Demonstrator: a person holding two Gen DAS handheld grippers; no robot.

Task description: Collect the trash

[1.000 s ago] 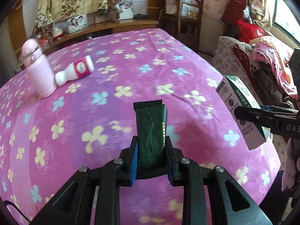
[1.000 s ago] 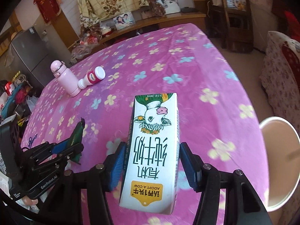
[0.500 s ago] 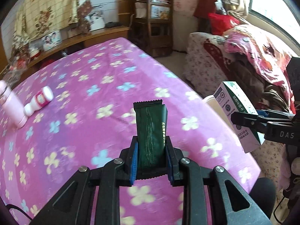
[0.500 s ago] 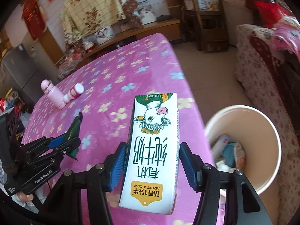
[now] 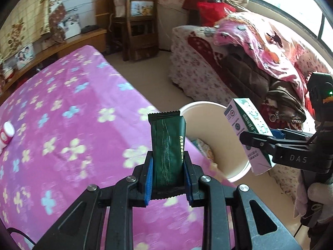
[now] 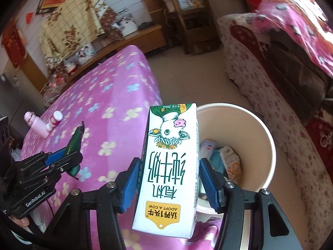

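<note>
A green wrapper (image 5: 168,150) is clamped in the left gripper (image 5: 168,182) over the bench (image 5: 72,125) edge beside the bin (image 6: 268,145). A milk carton (image 6: 169,166), clamped in the right gripper (image 6: 169,184), is held at the bin's near rim.

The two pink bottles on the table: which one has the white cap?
The smaller bottle with the red label, lying on its side; the taller pink bottle beside it is pink all over.

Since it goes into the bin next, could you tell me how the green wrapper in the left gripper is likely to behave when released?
The green wrapper looks flat and thin, so probably light and likely to flutter rather than drop straight. It stands upright above the left gripper, so it seems fairly stiff. Its foil-like surface may be slippery.
</note>
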